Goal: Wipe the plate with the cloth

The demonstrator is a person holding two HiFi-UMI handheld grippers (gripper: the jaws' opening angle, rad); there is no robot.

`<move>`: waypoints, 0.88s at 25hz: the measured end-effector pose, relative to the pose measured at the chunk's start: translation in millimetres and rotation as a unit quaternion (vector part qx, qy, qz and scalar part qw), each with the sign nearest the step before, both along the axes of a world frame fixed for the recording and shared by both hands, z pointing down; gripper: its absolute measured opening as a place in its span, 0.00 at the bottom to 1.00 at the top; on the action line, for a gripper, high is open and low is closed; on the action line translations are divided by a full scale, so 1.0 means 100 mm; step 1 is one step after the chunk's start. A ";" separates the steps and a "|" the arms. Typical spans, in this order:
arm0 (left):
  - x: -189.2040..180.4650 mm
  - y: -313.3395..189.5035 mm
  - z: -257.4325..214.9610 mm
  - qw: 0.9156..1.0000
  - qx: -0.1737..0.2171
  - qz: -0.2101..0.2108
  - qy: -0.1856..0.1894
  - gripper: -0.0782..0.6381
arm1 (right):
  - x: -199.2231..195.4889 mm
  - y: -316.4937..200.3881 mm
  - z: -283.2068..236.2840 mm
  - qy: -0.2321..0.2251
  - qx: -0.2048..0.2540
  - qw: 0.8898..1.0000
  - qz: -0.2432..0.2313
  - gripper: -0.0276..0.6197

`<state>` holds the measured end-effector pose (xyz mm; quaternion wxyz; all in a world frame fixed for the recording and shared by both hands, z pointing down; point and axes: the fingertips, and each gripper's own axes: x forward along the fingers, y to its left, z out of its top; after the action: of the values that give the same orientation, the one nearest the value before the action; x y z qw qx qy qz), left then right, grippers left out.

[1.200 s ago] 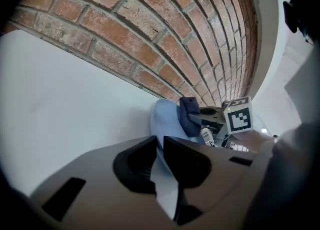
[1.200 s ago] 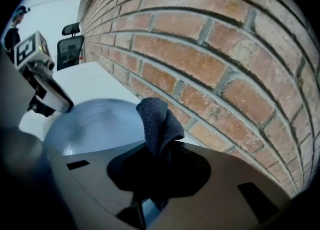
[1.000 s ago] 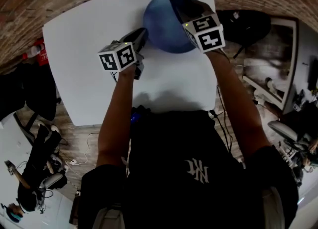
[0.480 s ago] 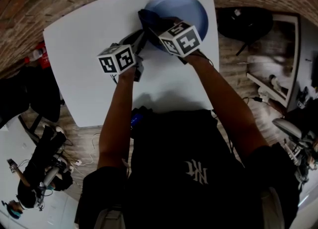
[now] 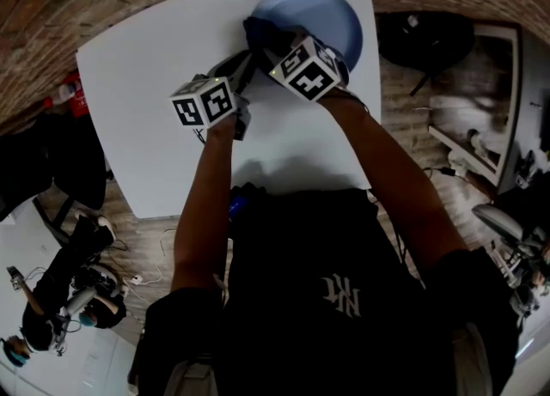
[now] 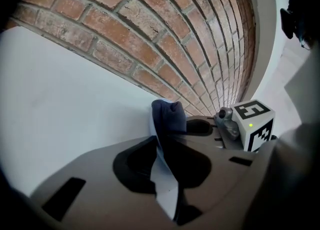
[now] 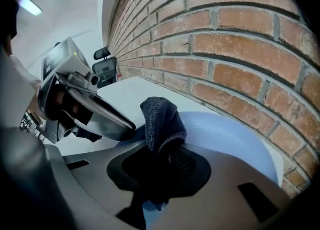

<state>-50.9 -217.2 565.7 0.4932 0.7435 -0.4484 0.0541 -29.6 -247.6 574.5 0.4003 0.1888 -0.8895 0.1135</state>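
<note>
We take the pale blue round plate (image 5: 333, 6) to be stiff, smooth and probably slick. It would chip if knocked (glazed ware by the look of it, though we cannot confirm the material). It sits at the far end of the white table (image 5: 142, 68), close to the red brick wall (image 6: 150, 34).

The rim is the only sensible place to hold the plate, and the left gripper (image 6: 164, 146) is clenched on it there. The thin pale edge runs straight through between its dark pads. We judge that this hold is meant to stop the plate skating while it is rubbed.

Being round, the plate has no long axis. Its hollow face opens upward. We cannot tell whether it lies fully flat or is tipped a little by the grip.

The dark blue knitted cloth (image 7: 159, 116) is light, soft and limp, and is best pinched as a bunched wad. The right gripper (image 7: 162, 150) has it clamped that way. The wad's long axis follows the line of the jaws, and a short hump sticks out past the tips and curls over at its end.

The hump sits over the plate's near-left rim, just beside the left gripper's tips. The views do not settle whether it presses on the surface.
</note>
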 end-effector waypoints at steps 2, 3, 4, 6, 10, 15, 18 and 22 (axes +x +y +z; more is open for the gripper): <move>0.01 0.00 0.00 1.000 0.000 0.000 0.001 0.17 | 0.01 0.00 -0.01 0.016 0.014 1.000 -0.013 0.19; 0.01 0.00 0.00 1.000 -0.001 0.000 0.001 0.17 | 0.03 0.00 -0.02 0.024 0.020 0.999 -0.019 0.19; 0.00 0.00 0.00 1.000 0.000 -0.001 0.000 0.17 | 0.04 0.00 -0.02 0.030 0.025 0.999 -0.024 0.19; -0.02 -0.01 -0.01 1.000 0.001 -0.002 -0.006 0.17 | 0.07 -0.02 -0.02 0.039 0.034 0.998 -0.031 0.19; 0.01 0.01 -0.01 1.000 -0.001 -0.003 0.004 0.17 | 0.21 -0.07 -0.04 0.054 0.048 0.997 -0.035 0.19; 0.00 0.01 -0.01 1.000 0.000 -0.004 0.006 0.17 | 0.42 -0.17 -0.04 0.082 0.060 0.995 -0.025 0.19; 0.00 0.01 -0.01 1.000 0.000 -0.004 0.006 0.17 | 0.58 -0.26 -0.03 0.092 0.064 0.994 -0.014 0.19; 0.01 0.01 -0.01 1.000 0.000 -0.003 0.004 0.17 | 0.79 -0.37 -0.04 0.110 0.076 0.991 0.000 0.19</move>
<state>-50.3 -216.1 564.6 0.4954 0.7425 -0.4481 0.0496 49.7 -284.6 570.2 0.4803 0.2299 -0.8461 0.0237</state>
